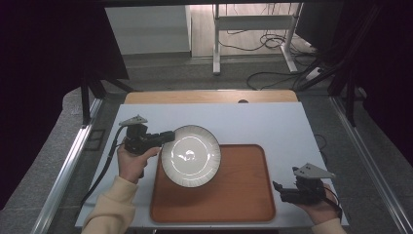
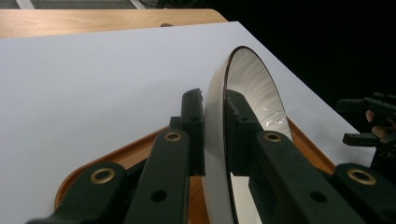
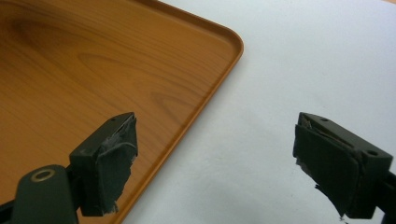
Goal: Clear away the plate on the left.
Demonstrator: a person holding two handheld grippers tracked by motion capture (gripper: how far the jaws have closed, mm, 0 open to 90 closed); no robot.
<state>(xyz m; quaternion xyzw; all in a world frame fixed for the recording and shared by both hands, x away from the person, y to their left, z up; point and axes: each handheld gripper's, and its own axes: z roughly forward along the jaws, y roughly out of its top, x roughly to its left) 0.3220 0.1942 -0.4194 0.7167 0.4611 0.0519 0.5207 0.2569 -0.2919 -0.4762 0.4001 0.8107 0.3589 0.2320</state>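
The left gripper (image 1: 168, 137) grasps the plate (image 1: 191, 156) by its rim, above the tray (image 1: 243, 195). Setting it down is left, I judge. The right gripper (image 1: 278, 189), released, waits beside the tray.

plate (image 1: 191, 156): glazed ceramic by its look, white, glossy, bright reflections in the well; fine ribbed lines around the rim
tray (image 1: 243, 195): wood-grain finish, warm brown, smooth, soft sheen; rounded raised rim
table (image 1: 272, 122): matt pale sheet, smooth, without pattern; a strip of light wood at the far edge
left gripper (image 2: 212, 126): matt black plastic jaws, brass-coloured rivets
right gripper (image 3: 215, 154): matt black, dark pad facings frayed at the edges
sleeve (image 1: 109, 207): soft cream cloth
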